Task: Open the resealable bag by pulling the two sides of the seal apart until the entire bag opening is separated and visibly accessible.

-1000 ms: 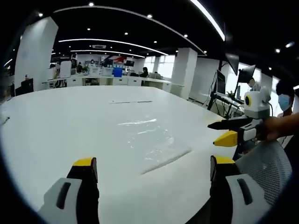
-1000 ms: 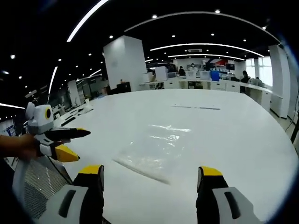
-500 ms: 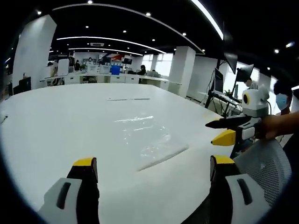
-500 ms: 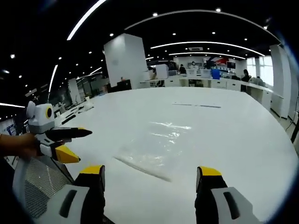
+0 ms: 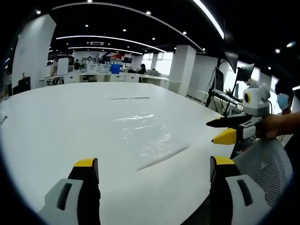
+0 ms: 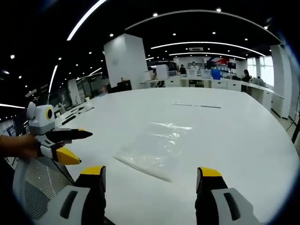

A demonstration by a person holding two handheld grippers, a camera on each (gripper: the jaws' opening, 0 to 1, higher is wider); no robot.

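Little has shifted over the last second: both cameras have drifted slightly, so the resealable bag (image 5: 143, 137) sits a touch differently in each view, while it lies flat on the white bench (image 5: 56, 122) as before. The bag is clear plastic, glinting under the ceiling lights, with its seal strip along the edge nearest the tongs, running slantwise across the bench. In the left gripper view the left tongs (image 5: 150, 171) rise from the bottom, spread wide, with yellow-tipped jaws apart and nothing between them; the bag lies beyond and between the two jaws, not touched. The right tongs (image 5: 224, 130) come in from the right side of that view, held in a person's hand (image 5: 276, 126), with one dark jaw above and one yellow-tipped jaw below, parted, hanging off the bench edge and apart from the bag. In the right gripper view the right tongs (image 6: 150, 176) likewise stand spread and empty, with the bag (image 6: 157, 150) ahead of them on the bench (image 6: 243, 136). The left tongs (image 6: 70, 143) show at the left of that view, jaws parted, over a mesh chair back (image 6: 35, 180). Desks and monitors stand far behind.
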